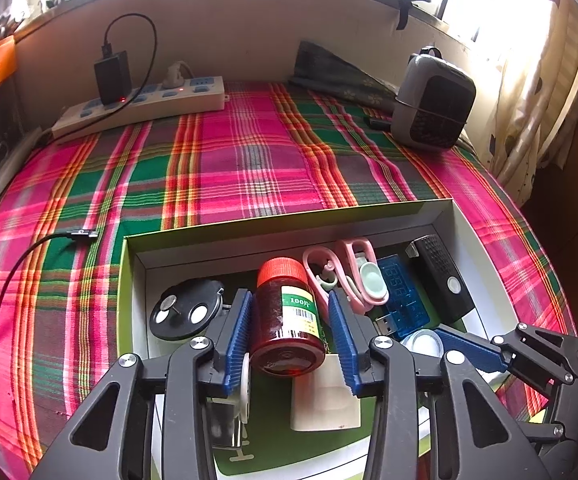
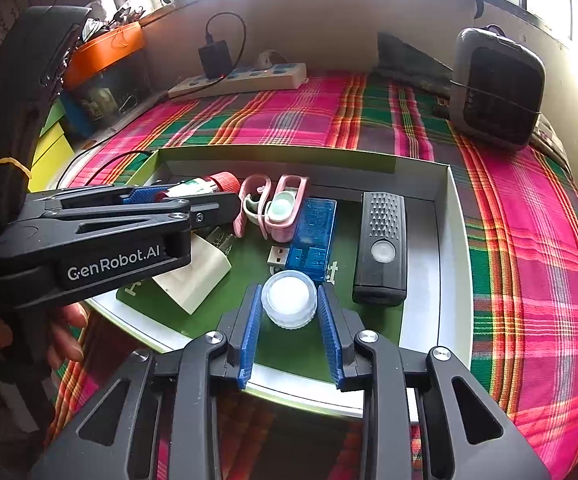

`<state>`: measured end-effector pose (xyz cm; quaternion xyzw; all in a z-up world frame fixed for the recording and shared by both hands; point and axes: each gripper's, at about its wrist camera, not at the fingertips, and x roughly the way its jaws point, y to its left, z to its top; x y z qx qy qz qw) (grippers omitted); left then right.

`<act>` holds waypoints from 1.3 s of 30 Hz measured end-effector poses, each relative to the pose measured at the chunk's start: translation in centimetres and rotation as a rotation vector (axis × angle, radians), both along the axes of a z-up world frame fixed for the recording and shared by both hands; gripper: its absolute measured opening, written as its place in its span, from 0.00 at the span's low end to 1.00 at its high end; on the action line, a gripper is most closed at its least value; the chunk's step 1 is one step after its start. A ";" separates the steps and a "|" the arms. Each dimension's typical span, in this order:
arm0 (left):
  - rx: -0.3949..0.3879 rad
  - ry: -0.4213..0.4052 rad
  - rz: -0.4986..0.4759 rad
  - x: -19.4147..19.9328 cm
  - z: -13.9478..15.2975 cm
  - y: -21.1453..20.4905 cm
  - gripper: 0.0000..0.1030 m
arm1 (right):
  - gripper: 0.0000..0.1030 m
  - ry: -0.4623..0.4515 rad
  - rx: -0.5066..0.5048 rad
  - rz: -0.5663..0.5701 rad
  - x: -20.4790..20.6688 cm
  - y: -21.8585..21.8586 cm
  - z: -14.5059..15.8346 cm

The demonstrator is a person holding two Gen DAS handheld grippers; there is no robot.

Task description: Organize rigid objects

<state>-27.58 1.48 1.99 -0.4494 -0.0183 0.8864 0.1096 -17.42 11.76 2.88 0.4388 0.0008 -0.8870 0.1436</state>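
Note:
A shallow box [image 1: 289, 224] with a green floor lies on the plaid cloth. My left gripper [image 1: 289, 312] is shut on a red pill bottle [image 1: 285, 320] with a red cap, held over the box. My right gripper [image 2: 291, 312] has its blue pads on both sides of a small white round jar [image 2: 289, 300] inside the box [image 2: 453, 240]. The box also holds pink clips [image 2: 273, 204], a blue USB tester [image 2: 309, 240], a black remote-like device [image 2: 381, 244], a cream block [image 2: 197, 276] and a black round lid [image 1: 185, 312].
A white power strip [image 1: 141, 104] with a black charger lies at the back of the cloth. A grey speaker-like device [image 1: 433, 100] stands at the back right. A black cable [image 1: 29, 264] runs across the left side. Stacked coloured boxes [image 2: 53, 148] stand at the left.

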 end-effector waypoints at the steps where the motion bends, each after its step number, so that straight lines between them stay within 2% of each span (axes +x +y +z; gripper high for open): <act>1: -0.001 0.001 0.000 0.1 0.0 0.0 0.39 | 0.31 0.001 -0.001 -0.001 0.0 0.0 0.0; 3: 0.001 0.001 0.002 0.1 0.0 0.0 0.39 | 0.34 0.004 -0.002 0.000 0.1 -0.1 0.1; 17: -0.019 0.041 0.018 2.9 1.7 -0.2 0.40 | 0.34 0.041 -0.002 -0.034 1.4 0.2 1.2; 24: -0.028 0.054 0.032 5.1 2.6 -0.4 0.40 | 0.34 0.067 -0.010 -0.052 2.5 0.4 2.1; 31: -0.081 0.097 0.073 8.0 3.3 -0.5 0.40 | 0.35 0.097 -0.015 -0.055 4.5 0.3 3.1; 34: -0.067 0.091 0.089 9.1 3.1 -0.9 0.40 | 0.35 0.106 -0.012 -0.064 5.3 0.3 3.3; 37: -0.113 0.115 0.111 10.4 3.1 -0.9 0.41 | 0.35 0.110 -0.011 -0.074 5.9 0.4 3.4; 39: -0.099 0.111 0.119 11.1 3.1 -1.2 0.40 | 0.35 0.110 -0.014 -0.080 6.3 0.6 3.3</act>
